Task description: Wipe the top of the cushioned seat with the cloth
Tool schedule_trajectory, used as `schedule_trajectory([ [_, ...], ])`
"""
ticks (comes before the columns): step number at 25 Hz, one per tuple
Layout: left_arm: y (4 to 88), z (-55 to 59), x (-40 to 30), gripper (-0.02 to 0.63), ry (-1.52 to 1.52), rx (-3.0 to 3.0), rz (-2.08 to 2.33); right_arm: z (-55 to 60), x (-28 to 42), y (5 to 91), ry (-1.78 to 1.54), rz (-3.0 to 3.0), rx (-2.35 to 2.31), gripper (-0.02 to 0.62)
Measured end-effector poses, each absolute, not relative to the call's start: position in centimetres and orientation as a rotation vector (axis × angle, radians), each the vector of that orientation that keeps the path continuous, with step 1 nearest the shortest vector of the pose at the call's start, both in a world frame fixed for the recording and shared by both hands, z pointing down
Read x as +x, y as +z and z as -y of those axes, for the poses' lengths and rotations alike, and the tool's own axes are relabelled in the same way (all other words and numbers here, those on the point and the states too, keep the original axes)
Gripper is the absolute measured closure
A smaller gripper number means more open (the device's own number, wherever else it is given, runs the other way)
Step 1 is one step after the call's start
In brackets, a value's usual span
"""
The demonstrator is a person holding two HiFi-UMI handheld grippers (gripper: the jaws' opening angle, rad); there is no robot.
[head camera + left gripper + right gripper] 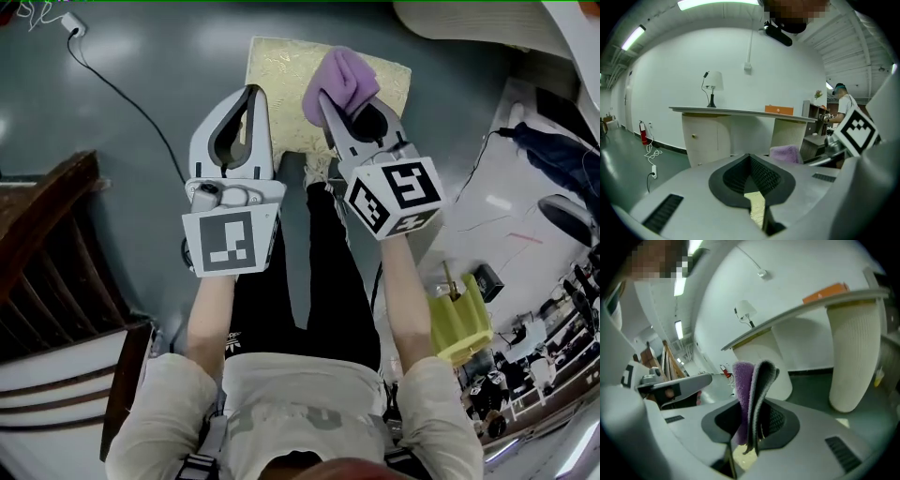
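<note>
- My head view sits above the person and looks steeply down past both forearms onto the cushioned seat (281, 66) and the grey floor (187, 56).
- The left gripper view rides close behind the left gripper (750, 157) and faces level along its jaws toward a white counter (740, 112) across the room.
- The right gripper view looks along the right gripper (752, 401) and is rolled sideways, so the counter slants.
- Both gripper views share the counter and its lamp (712, 86). The yellow sliver beneath each pair of jaws is probably the seat seen from the head view.
</note>
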State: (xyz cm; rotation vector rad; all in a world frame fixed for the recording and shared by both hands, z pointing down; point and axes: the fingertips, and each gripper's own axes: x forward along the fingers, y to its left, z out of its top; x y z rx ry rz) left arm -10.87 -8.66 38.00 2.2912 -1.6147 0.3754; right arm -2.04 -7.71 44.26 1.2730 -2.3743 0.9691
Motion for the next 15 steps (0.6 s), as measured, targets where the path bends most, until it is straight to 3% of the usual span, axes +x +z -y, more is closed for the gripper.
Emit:
schedule_trajectory([
  [11, 40.7, 7.6, -14.9, 0.598, 0.408, 2.168, 1.671, 12.7, -10.0, 55.9, 1.533, 2.156, 0.999, 0.499],
  [15, 41.6, 8.0, -16.5, 0.598, 0.402, 2.144, 1.679, 13.1, -12.2, 59.7, 1.587, 2.029, 0.939, 0.499],
])
